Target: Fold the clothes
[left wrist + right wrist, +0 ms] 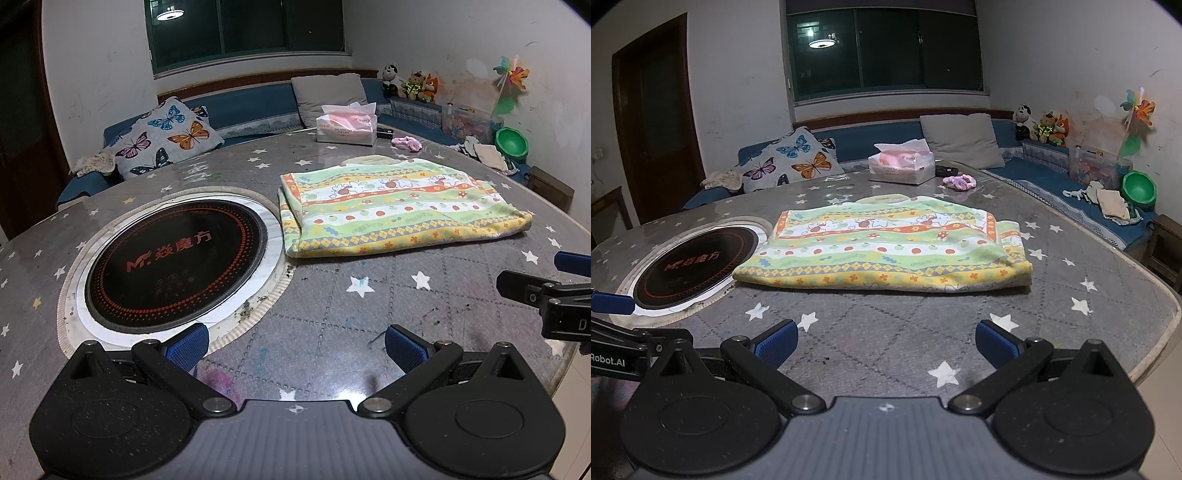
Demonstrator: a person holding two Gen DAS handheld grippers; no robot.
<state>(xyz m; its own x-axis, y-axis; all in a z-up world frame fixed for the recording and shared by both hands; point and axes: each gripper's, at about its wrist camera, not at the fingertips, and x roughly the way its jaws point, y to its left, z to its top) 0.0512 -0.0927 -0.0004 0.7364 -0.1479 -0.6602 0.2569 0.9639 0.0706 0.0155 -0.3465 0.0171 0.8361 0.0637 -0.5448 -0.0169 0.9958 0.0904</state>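
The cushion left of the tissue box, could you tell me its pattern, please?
Colourful butterflies on the pale cushion; right wrist view.

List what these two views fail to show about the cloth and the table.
- Cloth: underside and inner layers hidden by its own top layer, both views.
- Pale item behind cloth: mostly covered by it.
- Table: near edge blocked by the right gripper; by the left gripper in its view.

Left gripper: jaws wide apart, blue pads facing inward, nothing between them, held low and level. Right gripper: same, jaws spread, empty, just right of left one, level.
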